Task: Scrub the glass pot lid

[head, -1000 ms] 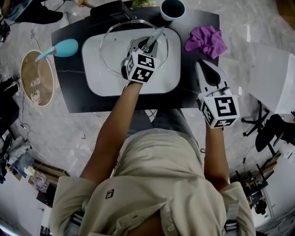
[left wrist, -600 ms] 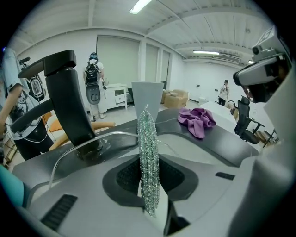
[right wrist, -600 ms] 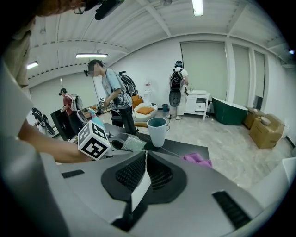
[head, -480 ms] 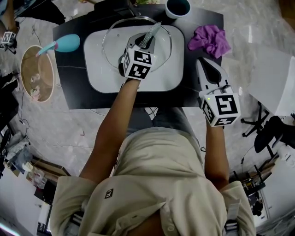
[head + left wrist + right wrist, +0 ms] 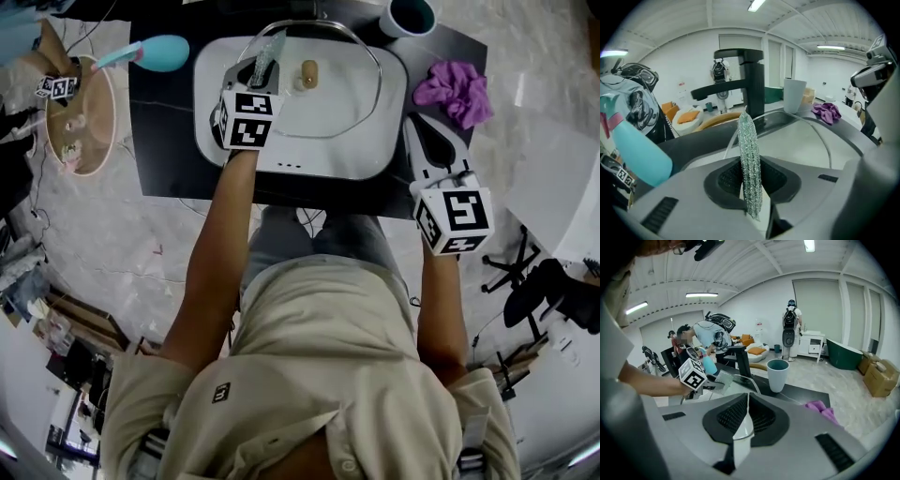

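The glass pot lid point(image 5: 342, 98) lies in the white sink basin point(image 5: 384, 141), its knob point(image 5: 308, 75) showing. My left gripper point(image 5: 260, 67) is at the lid's left rim, shut on a silvery mesh scrub pad point(image 5: 266, 47). In the left gripper view the scrub pad point(image 5: 750, 154) stands upright between the jaws of that gripper point(image 5: 751, 187), with the lid's rim point(image 5: 818, 136) beyond. My right gripper point(image 5: 415, 124) hovers over the dark counter right of the basin, shut and holding nothing. The right gripper view shows its own jaws point(image 5: 747, 397) pressed together, and the scrub pad point(image 5: 723, 379) farther off.
A black faucet point(image 5: 747, 84) rises behind the basin. A cup point(image 5: 408, 14) stands at the back right, a purple cloth point(image 5: 455, 92) beside it. A teal bottle point(image 5: 155, 52) lies at the back left. A round wooden stool point(image 5: 80, 117) stands left of the counter.
My left gripper has slid left across the lid with the scrub pad, uncovering the knob. The right gripper has stayed in place, still shut.
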A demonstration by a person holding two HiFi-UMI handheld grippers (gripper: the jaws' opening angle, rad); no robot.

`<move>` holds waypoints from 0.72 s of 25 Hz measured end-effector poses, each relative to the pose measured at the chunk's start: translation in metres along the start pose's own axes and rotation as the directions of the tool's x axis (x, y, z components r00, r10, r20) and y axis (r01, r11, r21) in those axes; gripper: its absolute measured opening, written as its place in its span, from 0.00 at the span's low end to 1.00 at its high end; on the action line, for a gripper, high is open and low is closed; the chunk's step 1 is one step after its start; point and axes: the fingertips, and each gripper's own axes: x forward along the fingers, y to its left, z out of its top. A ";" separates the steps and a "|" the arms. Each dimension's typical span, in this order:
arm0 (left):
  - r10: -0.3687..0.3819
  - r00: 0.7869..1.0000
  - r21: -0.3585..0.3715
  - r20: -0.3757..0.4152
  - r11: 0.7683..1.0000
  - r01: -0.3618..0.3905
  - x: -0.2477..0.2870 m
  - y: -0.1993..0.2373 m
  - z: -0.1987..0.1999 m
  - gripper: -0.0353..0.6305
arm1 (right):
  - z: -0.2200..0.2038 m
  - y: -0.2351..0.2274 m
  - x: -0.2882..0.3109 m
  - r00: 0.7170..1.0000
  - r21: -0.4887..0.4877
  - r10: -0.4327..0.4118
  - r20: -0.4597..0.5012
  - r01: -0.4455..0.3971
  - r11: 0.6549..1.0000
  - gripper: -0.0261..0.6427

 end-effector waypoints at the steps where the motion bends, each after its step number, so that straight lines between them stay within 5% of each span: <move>1: 0.020 1.000 -0.007 -0.004 1.000 -0.020 -0.005 0.011 -0.005 0.18 | 0.002 0.004 0.002 1.000 -0.005 0.006 0.000 -0.006 1.000 0.08; 7: 0.076 0.997 0.003 -0.015 0.997 -0.076 -0.023 0.042 -0.021 0.18 | 0.011 0.025 0.012 0.999 -0.029 0.036 -0.001 -0.036 0.999 0.08; 18: 0.072 0.997 -0.006 -0.012 0.997 -0.072 -0.026 0.044 -0.023 0.18 | 0.011 0.031 0.013 0.999 -0.036 0.040 -0.006 -0.040 0.999 0.08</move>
